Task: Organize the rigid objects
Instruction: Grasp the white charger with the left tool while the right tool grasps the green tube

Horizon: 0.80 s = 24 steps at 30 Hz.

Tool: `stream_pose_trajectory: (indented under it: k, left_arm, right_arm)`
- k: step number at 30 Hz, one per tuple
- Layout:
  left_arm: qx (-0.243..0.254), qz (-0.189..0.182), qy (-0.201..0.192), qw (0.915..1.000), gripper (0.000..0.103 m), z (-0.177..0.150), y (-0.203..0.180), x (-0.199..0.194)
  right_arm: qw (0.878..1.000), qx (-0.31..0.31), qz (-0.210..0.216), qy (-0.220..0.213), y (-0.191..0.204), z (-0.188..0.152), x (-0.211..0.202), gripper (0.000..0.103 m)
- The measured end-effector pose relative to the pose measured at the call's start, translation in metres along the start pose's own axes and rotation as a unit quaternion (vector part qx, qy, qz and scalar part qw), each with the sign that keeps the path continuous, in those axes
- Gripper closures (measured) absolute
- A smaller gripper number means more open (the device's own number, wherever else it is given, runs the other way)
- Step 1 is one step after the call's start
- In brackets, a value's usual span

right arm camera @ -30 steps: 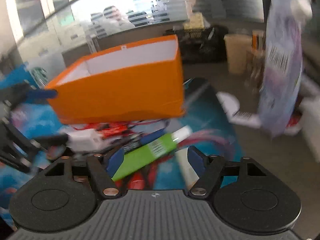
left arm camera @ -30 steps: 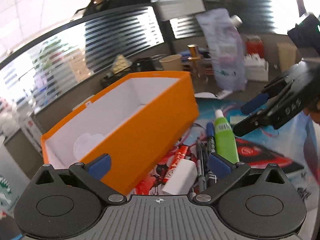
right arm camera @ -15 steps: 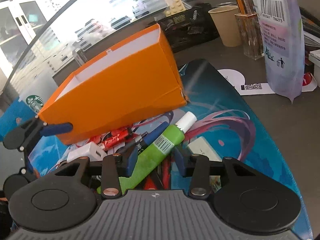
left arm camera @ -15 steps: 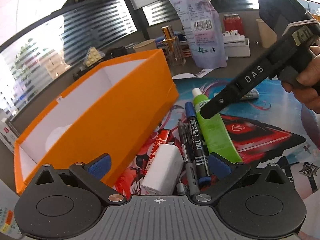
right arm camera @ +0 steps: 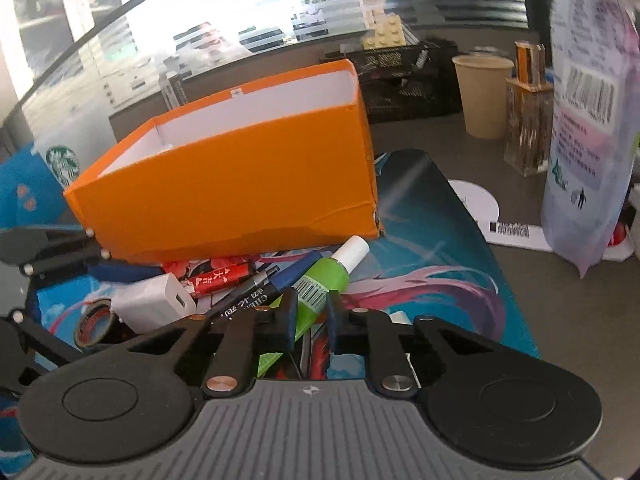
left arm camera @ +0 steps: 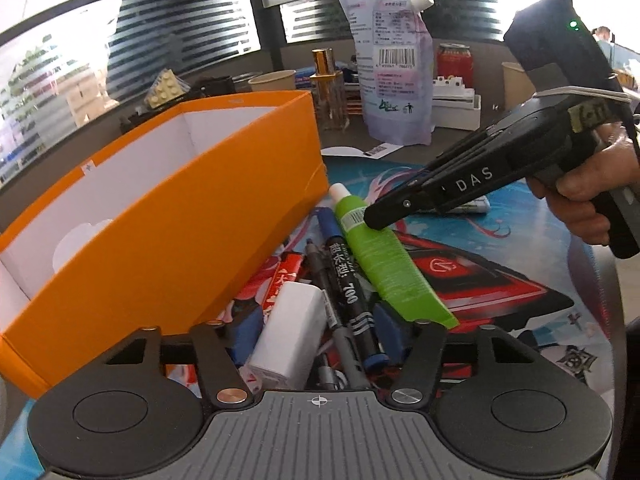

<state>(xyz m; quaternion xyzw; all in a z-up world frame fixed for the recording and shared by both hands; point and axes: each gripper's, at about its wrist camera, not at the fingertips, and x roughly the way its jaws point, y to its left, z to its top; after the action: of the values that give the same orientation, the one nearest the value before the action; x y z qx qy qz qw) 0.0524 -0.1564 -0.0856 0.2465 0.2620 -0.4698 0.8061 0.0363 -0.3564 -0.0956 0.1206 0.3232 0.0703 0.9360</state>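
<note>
An orange box (left arm camera: 168, 216) with a white inside stands on the printed mat; it also shows in the right wrist view (right arm camera: 240, 184). Beside it lie a green tube (left arm camera: 380, 256), a black marker (left arm camera: 348, 292), a red item (left arm camera: 284, 280) and a white charger (left arm camera: 288, 336). My left gripper (left arm camera: 316, 332) is partly closed around the charger and marker ends. My right gripper (right arm camera: 310, 312) is shut on the green tube (right arm camera: 324, 284) near its neck; it also shows in the left wrist view (left arm camera: 372, 216).
A purple refill pouch (left arm camera: 392, 64), paper cups (right arm camera: 482, 96), a perfume bottle (right arm camera: 528, 116), a black mesh tray (right arm camera: 404, 76) and a red can (left arm camera: 454, 60) stand behind the mat. A tape roll (right arm camera: 94, 320) lies at the left.
Both grippers moved in toward the pile. The right fingers closed from wide open onto the green tube. The left fingers narrowed around the charger and marker.
</note>
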Motion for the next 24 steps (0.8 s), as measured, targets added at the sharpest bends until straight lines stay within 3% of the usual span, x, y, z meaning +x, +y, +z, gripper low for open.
stream_pose_trajectory:
  k: [3,7,13,18,21,24]
  left_arm:
    - [-0.017,-0.017,-0.001,0.9997,0.058,0.000,0.003,0.000]
    - [-0.040,-0.011,-0.004,0.9991,0.076,0.000,0.010,-0.001]
    - [-0.078,-0.005,0.006,0.9969,0.080,0.000,0.022,0.003]
    - [-0.080,0.005,0.005,0.9968,0.082,0.000,0.019,0.004]
    - [-0.094,0.012,0.008,0.9954,0.082,0.002,0.019,0.004]
    - [-0.109,0.022,0.010,0.9938,0.083,0.001,0.019,0.004]
  right_arm:
    - [1.000,0.006,0.002,0.003,-0.001,0.000,0.000,0.089]
    - [1.000,-0.004,-0.024,0.005,0.005,0.000,0.005,0.067]
    - [1.000,-0.012,-0.025,0.006,0.013,0.000,0.014,0.060]
    - [0.996,-0.077,-0.053,-0.001,0.032,-0.004,0.022,0.069]
    - [0.995,-0.093,-0.045,0.002,0.034,-0.004,0.020,0.080]
    - [0.988,-0.141,-0.064,0.002,0.042,-0.009,0.015,0.090]
